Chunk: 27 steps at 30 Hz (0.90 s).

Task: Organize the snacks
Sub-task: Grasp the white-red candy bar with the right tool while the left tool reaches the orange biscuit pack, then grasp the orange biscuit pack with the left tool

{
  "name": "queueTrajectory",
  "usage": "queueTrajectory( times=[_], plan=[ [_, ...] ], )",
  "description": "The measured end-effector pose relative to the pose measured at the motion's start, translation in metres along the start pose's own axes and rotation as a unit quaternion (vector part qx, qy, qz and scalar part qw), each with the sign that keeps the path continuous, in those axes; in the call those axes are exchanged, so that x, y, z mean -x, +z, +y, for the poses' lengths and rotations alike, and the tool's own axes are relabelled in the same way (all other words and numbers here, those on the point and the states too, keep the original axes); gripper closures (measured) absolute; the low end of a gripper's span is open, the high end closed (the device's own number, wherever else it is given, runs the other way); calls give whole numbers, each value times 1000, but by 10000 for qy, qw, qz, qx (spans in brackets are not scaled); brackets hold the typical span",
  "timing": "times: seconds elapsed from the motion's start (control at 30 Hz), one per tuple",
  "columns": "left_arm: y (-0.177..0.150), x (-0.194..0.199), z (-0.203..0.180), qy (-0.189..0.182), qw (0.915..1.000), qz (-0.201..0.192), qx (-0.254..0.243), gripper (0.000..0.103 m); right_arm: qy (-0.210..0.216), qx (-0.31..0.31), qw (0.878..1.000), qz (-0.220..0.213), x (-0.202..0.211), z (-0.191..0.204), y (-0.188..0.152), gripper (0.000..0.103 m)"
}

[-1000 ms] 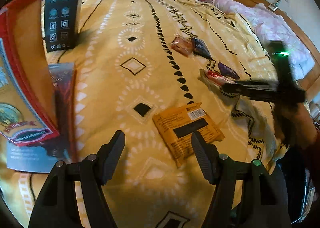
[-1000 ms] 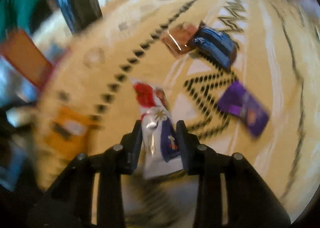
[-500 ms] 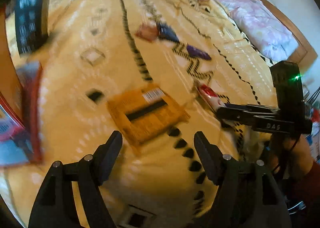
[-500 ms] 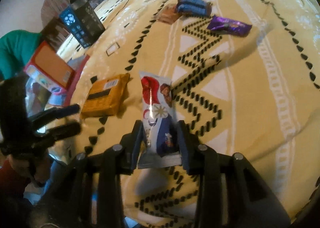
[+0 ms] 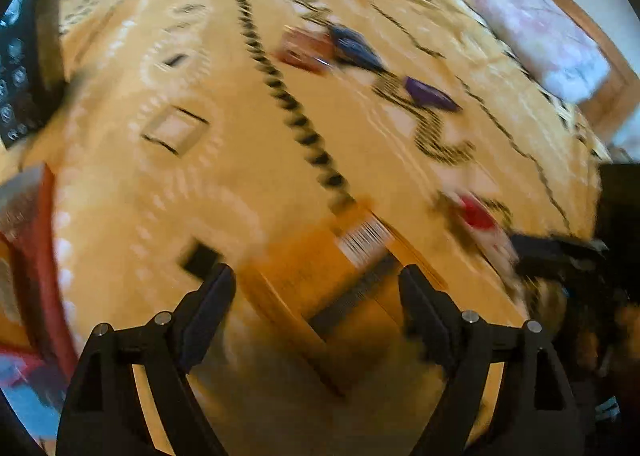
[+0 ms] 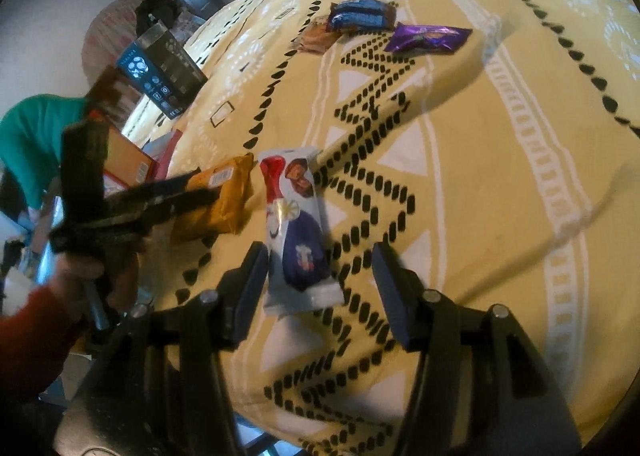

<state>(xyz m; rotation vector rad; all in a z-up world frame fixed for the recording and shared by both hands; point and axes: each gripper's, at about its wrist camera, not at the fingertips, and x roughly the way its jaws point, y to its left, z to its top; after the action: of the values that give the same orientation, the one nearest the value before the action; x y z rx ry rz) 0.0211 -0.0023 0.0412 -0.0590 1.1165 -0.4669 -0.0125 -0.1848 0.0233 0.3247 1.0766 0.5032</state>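
Note:
An orange snack packet [image 5: 340, 280] lies on the yellow patterned cloth [image 5: 224, 103], between the spread fingers of my open left gripper [image 5: 316, 292]; it also shows in the right wrist view [image 6: 224, 199]. A white, red and blue snack packet [image 6: 296, 223] lies flat on the cloth between the fingers of my open right gripper [image 6: 320, 268], untouched. The right gripper [image 5: 560, 252] shows blurred at the right of the left wrist view. Blue [image 6: 360, 15], brown [image 6: 316, 37] and purple [image 6: 428, 37] snacks lie farther back.
A black box [image 6: 160, 71] stands at the cloth's far left. An orange and red box [image 6: 128, 163] lies near it. The cloth's near edge drops off just below my right gripper. Pink bedding [image 5: 532, 23] lies beyond the cloth.
My right gripper has opened and let go of the white snack packet, which now lies on the cloth. My left gripper has moved forward over the orange packet.

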Motion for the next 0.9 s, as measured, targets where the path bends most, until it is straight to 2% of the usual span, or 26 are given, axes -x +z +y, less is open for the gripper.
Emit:
queueTrajectory(
  times=[0.13,0.2,0.27,0.33,0.43,0.5,0.63,0.8,0.83,0.87,0.9],
  plan=[
    [-31,12,-26,-553,9973,373,-310,17,13,-47,10000,-29,1,-2,-2,47],
    [-41,20,-36,-636,9958,413,-508,17,4,-45,10000,-36,1,0,-2,46],
    [-47,29,-43,-379,9972,278,-585,17,6,-11,10000,-47,2,1,-2,43],
    [-44,36,-38,-173,9995,-11,-265,17,-14,14,10000,-49,2,2,-2,42],
    [-36,44,-29,-73,9989,-434,178,14,-130,130,9998,-65,3,8,-1,35],
    [-25,39,-32,-23,9977,-630,243,10,-276,306,9991,-106,4,16,1,33],
    [-13,15,-41,198,9984,-518,75,9,-347,541,9978,-130,0,29,7,33],
    [-19,-11,-45,610,9976,-329,88,9,-566,735,9957,59,-23,36,11,33],
    [-21,-12,-47,681,9970,-348,63,10,-606,726,9955,75,-26,35,11,34],
    [-22,-12,-50,746,9965,-374,5,17,-624,705,9955,71,-28,34,11,35],
    [-25,-12,-52,795,9960,-397,-67,22,-690,706,9951,44,-29,34,11,43]
  ],
)
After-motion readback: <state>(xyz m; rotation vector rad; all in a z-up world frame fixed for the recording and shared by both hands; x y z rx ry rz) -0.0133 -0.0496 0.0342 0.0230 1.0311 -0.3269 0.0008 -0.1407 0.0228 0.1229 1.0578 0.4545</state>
